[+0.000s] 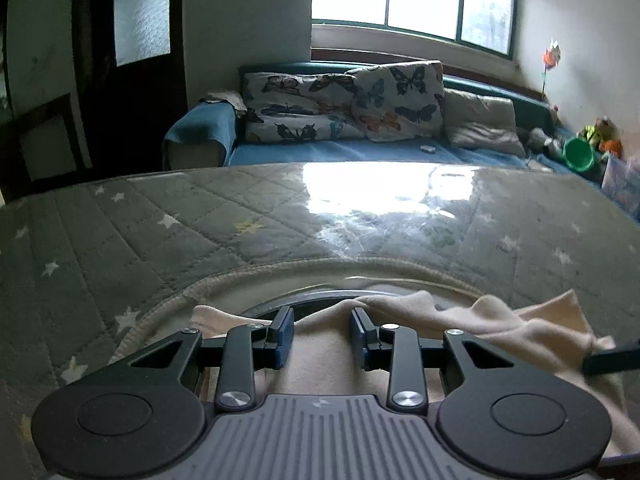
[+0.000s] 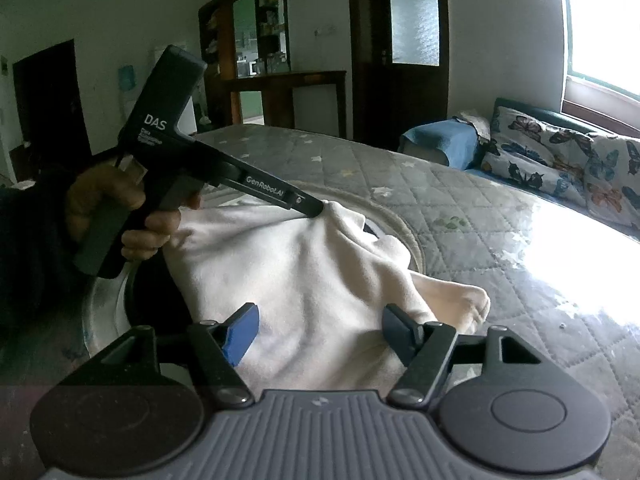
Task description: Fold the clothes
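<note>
We work over a grey star-quilted counter (image 1: 168,216) under glossy film, with a blue sofa (image 1: 340,152) beneath the window. The cream garment (image 2: 312,264) lies bunched on it. Our left gripper (image 2: 320,210) pinches a raised fold; our right gripper (image 2: 320,334) gapes wide around cloth, fingers (image 2: 242,334) not pressing.

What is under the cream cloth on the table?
Under the cream cloth a round dark tray-like rim shows at its left edge, lying on the quilted star cover. The cloth hides the rest of it.
</note>
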Tool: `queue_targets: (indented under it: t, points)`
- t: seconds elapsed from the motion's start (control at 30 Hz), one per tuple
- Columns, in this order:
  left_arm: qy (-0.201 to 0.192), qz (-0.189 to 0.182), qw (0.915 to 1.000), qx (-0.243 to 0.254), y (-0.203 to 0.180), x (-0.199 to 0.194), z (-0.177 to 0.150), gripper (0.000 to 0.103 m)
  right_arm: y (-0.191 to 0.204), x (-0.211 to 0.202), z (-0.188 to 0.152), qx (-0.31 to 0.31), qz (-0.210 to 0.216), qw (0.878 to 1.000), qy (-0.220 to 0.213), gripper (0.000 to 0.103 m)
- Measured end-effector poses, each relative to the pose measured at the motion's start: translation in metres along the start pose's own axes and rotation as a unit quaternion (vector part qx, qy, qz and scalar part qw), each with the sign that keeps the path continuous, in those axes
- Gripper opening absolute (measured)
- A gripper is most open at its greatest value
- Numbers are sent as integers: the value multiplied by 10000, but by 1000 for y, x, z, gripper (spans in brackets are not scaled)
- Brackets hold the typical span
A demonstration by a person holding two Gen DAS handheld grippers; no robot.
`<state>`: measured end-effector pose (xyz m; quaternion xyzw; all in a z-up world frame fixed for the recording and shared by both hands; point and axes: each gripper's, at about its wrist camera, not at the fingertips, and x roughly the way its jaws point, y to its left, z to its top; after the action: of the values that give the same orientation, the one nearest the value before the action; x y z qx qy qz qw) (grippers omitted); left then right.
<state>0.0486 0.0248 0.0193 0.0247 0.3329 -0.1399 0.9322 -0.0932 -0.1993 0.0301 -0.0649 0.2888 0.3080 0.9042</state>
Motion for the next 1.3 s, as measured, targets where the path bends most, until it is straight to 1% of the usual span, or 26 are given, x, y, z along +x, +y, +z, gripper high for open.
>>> queue_targets:
  t: [0.07, 0.1, 0.2, 0.3, 0.43, 0.53, 0.57, 0.63, 0.77, 0.83, 0.93, 1.03, 1.13, 1.2, 1.3]
  points:
    - [-45, 4, 10000, 4, 1, -4, 0, 35, 0, -2, 0, 14, -8, 10000, -43, 70]
    - [-95, 3, 10000, 4, 2, -7, 1, 35, 0, -1, 0, 21, -24, 10000, -41, 72]
    - [-148, 19, 9999, -48, 7, -12, 3, 35, -4, 4, -2, 132, -88, 9998, 78, 74]
    - [-200, 94, 9997, -102, 11, -20, 3, 34, -7, -1, -1, 218, -121, 9997, -9, 74]
    - [-348, 34, 9993, -106, 8, -36, 0, 34, -9, -6, 2, 298, -123, 9993, -175, 75]
    - [-444, -126, 9989, 61, -1, -45, -5, 34, -9, -3, 2, 276, -117, 9995, -97, 77]
    - [-433, -158, 9988, 148, -5, -44, -5, 34, -9, -1, 1, 270, -121, 9995, -55, 78]
    - [-379, -83, 9987, 321, -14, -36, -5, 34, -9, 1, 1, 284, -134, 9995, 11, 80]
    - [-209, 51, 9991, 352, -18, -19, -6, 34, -10, -3, 2, 239, -211, 9995, -21, 82]
    - [-242, 76, 9989, 394, -18, -24, -10, 34, -8, -7, 4, 155, -225, 9996, -102, 82]
    - [-359, 119, 9980, 502, -19, -39, -15, 34, -4, -11, 7, 104, -44, 9998, -163, 82]
    - [-481, 100, 9971, 587, -21, -59, -22, 36, 2, -10, 8, 24, 269, 9996, -64, 82]
    - [-518, 46, 9966, 633, -25, -76, -34, 37, 9, -4, 5, -134, 366, 9991, 137, 82]
    - [-522, 48, 9965, 655, -27, -86, -43, 37, 11, 1, 4, -172, 350, 9989, 253, 82]
    - [-485, 162, 9967, 636, -27, -96, -55, 37, 11, -1, 5, -145, 329, 9992, 169, 82]
